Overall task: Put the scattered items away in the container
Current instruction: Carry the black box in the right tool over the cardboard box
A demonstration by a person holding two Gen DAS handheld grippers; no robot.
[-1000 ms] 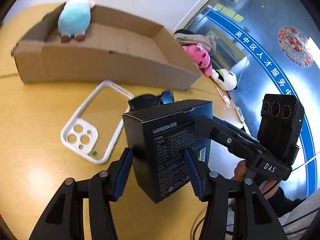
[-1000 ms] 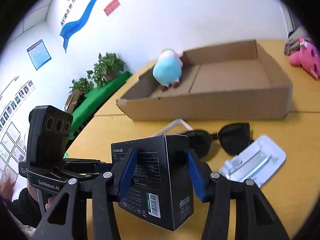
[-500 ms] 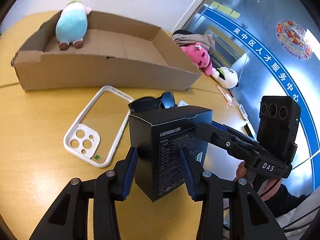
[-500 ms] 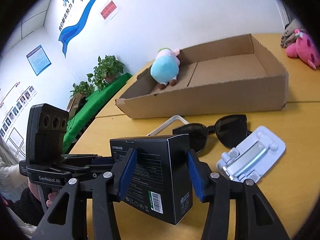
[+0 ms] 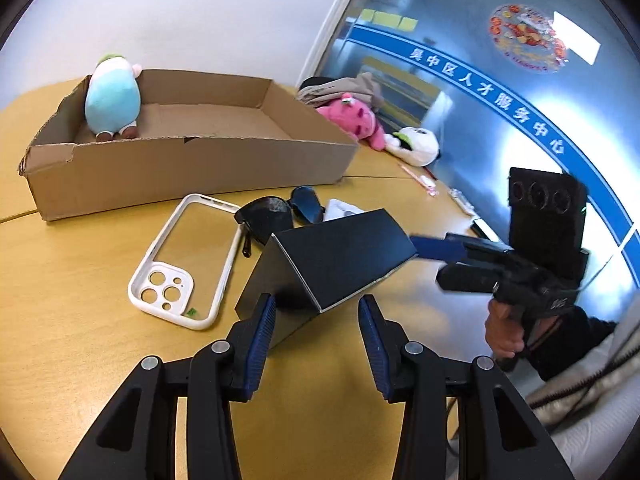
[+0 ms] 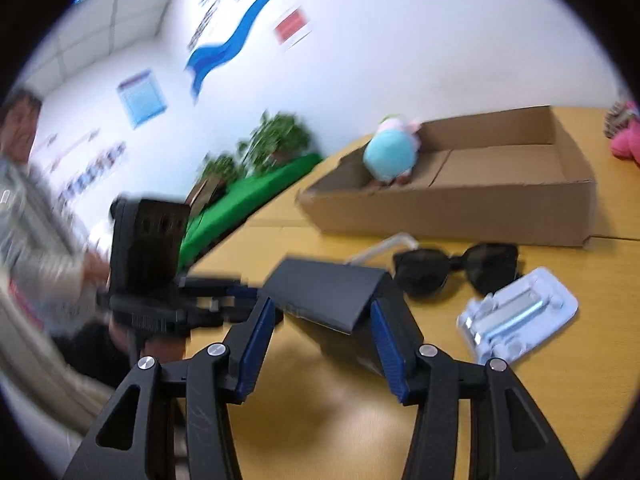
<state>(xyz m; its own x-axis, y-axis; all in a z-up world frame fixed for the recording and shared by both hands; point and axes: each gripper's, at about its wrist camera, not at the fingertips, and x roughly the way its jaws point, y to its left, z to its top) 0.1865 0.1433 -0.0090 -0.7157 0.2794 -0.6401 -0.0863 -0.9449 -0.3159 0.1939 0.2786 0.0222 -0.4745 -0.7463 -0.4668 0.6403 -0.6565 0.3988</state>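
A black carton (image 5: 332, 260) lies tipped on the yellow table (image 5: 60, 320), its broad face slanting up. My left gripper (image 5: 317, 305) stands open around its near corner; the left pad is at the corner and the right pad is clear of it. In the blurred right wrist view the carton (image 6: 324, 292) sits at the tips of my right gripper (image 6: 323, 306), with table showing between it and the left pad. The cardboard box (image 5: 192, 172) stands behind, a blue plush toy (image 5: 112, 96) at its left end. Sunglasses (image 5: 268, 216), a white phone case (image 5: 168, 288) and a white phone stand (image 6: 520, 316) lie in front of it.
A pink plush (image 5: 356, 118) and a panda plush (image 5: 416, 146) lie at the far right of the table. The right gripper (image 5: 440, 246) reaches in from the right, a hand (image 5: 504, 328) on its grip. A person (image 6: 24, 200) stands at the left. Green plants (image 6: 280, 136) stand behind the table.
The carton stood upright, pinched by both grippers; now it lies tipped over. Both grippers have drawn back and rolled. The left jaws narrowed between the first earlier frame and the second.
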